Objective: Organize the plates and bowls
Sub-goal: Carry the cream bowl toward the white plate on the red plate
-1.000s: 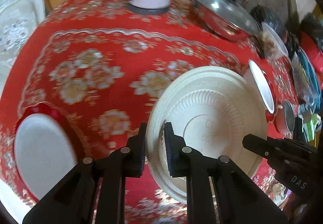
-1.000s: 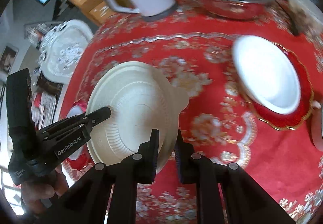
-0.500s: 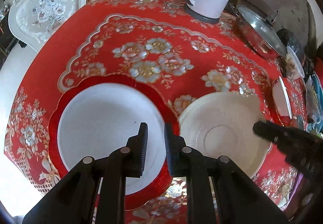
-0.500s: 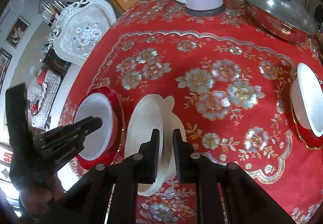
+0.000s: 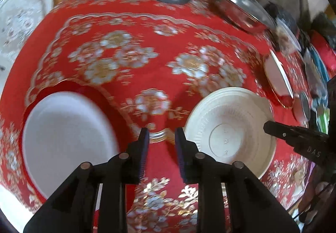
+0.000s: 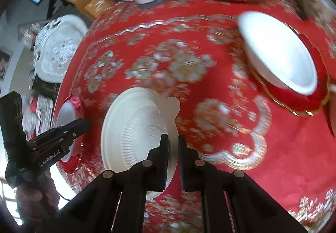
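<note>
The cream ribbed bowl (image 6: 134, 134) is the reference item. It is held tilted above the red-clothed worktop (image 6: 210, 90), its underside facing the right wrist camera. The right claw (image 6: 173, 150) is closed on the bowl's near rim, one finger on each face of the rim.

The left claw (image 5: 161, 142) is parted and empty, with nothing but cloth between its fingers. It hangs just left of the bowl, over the gap between the bowl and the red-rimmed white plate (image 5: 69, 138), which lies flat on the worktop, left of the bowl.

A second white dish on a red plate (image 6: 279, 54) sits well right of the bowl and beyond it.

Judgement: the left plate lies nearer the bowl, making it the likelier stacking place. The carry would then run leftward, the bowl needing levelling before release.

Motion blur limits finer detail.
</note>
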`<state>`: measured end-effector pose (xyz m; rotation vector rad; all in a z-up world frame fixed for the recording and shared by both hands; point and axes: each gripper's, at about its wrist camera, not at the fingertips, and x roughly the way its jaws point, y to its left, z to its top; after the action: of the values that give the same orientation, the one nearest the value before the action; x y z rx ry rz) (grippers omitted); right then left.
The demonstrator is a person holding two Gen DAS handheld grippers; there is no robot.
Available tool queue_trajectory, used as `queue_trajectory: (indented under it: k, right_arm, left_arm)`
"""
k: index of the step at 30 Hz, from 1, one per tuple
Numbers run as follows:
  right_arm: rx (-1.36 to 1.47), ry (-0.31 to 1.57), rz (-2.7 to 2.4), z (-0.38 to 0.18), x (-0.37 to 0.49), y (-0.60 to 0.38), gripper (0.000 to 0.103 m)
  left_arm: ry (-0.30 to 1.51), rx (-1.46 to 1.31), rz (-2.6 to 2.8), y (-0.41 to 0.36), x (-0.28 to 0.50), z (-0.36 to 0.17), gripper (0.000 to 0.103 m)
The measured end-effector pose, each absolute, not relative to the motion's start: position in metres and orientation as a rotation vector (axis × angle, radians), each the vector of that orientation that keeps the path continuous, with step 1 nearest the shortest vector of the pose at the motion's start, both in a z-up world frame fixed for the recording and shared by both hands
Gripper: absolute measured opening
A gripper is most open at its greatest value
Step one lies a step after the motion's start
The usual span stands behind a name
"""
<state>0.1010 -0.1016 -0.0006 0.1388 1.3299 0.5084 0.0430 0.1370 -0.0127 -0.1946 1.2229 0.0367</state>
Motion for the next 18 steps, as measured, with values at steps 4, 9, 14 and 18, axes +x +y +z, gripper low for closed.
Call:
queue_trajectory:
  k: [4,9,14,18]
  right_arm:
    - [0.191,1.349,0.463,-0.011,0.106,-0.127,0.009]
    - [0.224,1.366,0.445,-0.02,0.107,-0.14,0.01]
    - [0.223,1.364,0.45,-0.02,0.106,-0.138,0.01]
    - [0.216,1.361,0.469,-0.016,0.106,-0.132,0.01]
  left_arm:
    - [1.264,-0.164,-0.049,0.113,0.056,-0.024,0.042]
    - [1.301,-0.159,-0.117,0.088,0.066,-0.039,0.052]
    - [1.361,-0.114,-0.136,0.073,0.071,-0.05,0.01]
    - [1.342,-0.111,-0.126,0.077,0.067,-0.045,0.01]
